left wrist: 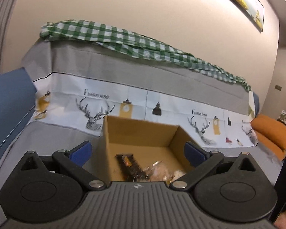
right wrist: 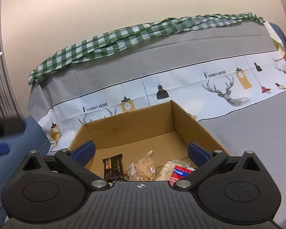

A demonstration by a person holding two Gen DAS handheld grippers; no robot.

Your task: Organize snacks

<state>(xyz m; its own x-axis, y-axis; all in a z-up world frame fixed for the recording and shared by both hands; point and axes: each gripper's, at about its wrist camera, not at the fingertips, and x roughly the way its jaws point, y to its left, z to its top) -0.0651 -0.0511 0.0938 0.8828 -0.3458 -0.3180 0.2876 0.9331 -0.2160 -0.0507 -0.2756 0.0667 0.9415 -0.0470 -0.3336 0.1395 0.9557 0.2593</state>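
Both hand-held tools hang over an open brown cardboard box [right wrist: 135, 126] on a grey printed cloth-covered sofa [right wrist: 257, 133]: the left gripper [left wrist: 137, 152] and the right gripper [right wrist: 141, 152] each have blue-padded jaws spread wide apart with nothing clamped between them. In the right wrist view the snacks lie on the box floor toward six o'clock: a dark brown chocolate bar wrapper [right wrist: 113, 167], a clear bag of pale nuts [right wrist: 145, 168] just beside it toward three o'clock, then a white and red packet [right wrist: 178, 170]. A green-and-white checked cloth [right wrist: 124, 36] lies along the sofa back at twelve o'clock.
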